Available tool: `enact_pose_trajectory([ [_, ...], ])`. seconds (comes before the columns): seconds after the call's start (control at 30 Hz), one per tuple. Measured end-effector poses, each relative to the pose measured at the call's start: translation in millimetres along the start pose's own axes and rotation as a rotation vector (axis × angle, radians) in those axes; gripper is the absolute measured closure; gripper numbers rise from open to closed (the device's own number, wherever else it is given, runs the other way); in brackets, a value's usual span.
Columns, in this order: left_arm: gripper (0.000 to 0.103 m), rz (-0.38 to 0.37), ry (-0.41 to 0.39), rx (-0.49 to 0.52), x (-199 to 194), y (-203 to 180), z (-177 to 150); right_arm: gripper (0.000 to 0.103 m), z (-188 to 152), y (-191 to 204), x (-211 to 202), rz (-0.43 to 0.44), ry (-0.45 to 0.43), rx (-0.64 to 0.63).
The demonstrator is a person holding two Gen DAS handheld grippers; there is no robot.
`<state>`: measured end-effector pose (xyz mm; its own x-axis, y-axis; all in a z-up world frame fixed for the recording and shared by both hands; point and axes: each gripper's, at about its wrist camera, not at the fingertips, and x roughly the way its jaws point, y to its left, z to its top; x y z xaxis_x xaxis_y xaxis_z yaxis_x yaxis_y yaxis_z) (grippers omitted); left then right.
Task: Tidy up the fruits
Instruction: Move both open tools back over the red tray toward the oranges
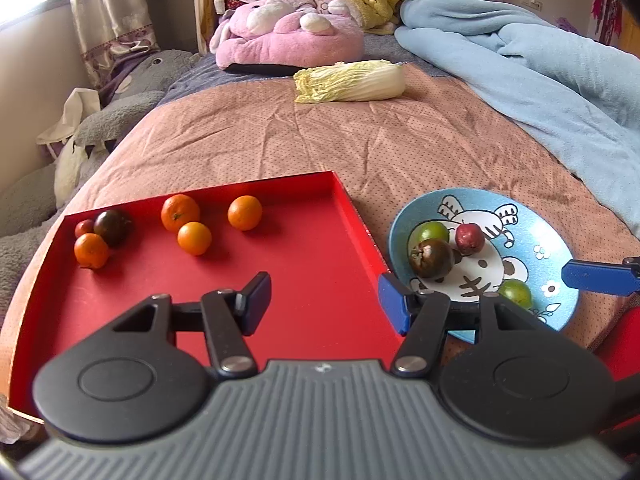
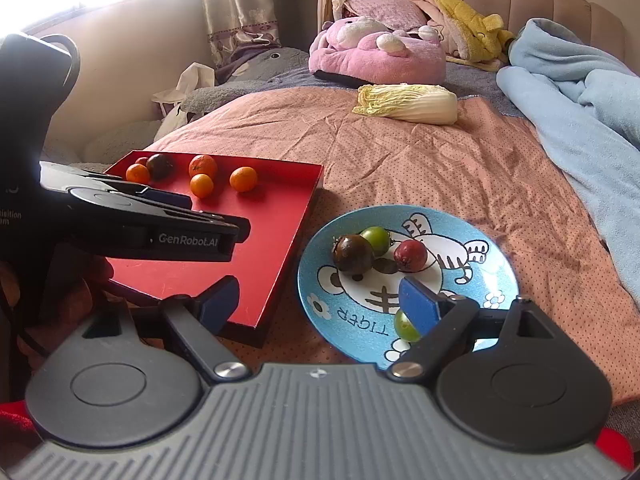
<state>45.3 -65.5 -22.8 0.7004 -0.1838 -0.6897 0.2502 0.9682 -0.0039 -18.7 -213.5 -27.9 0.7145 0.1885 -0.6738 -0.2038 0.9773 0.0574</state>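
A red tray (image 1: 304, 256) lies on the bed and holds several oranges (image 1: 180, 212), a dark tomato (image 1: 113, 227) and a small red fruit (image 1: 83, 227) along its far side. To its right, a blue tiger plate (image 1: 420, 208) carries a dark tomato (image 1: 431, 258), a red fruit (image 1: 469, 239) and two green fruits (image 1: 515, 295). My left gripper (image 1: 325, 306) hangs open and empty over the tray's near right part. My right gripper (image 2: 318, 304) is open and empty above the gap between the tray (image 2: 272, 208) and the plate (image 2: 496, 264). Its right finger partly covers a green fruit (image 2: 405, 325).
A napa cabbage (image 1: 350, 82) lies farther up the pink bed cover. A pink plush (image 1: 288, 36) and bundled clothes sit at the headboard. A light blue blanket (image 1: 540, 80) runs along the right. Grey plush toys fill the bed's left edge.
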Motion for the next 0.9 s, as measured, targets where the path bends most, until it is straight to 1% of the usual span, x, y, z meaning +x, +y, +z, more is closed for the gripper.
enact_pose_trajectory([
  [0.33,0.041,0.043,0.019,-0.064,3,32,-5,0.012,4,12,7,0.015,0.013,-0.025],
  [0.9,0.041,0.064,0.02,-0.094,7,53,-7,0.012,8,20,17,0.023,0.025,-0.04],
])
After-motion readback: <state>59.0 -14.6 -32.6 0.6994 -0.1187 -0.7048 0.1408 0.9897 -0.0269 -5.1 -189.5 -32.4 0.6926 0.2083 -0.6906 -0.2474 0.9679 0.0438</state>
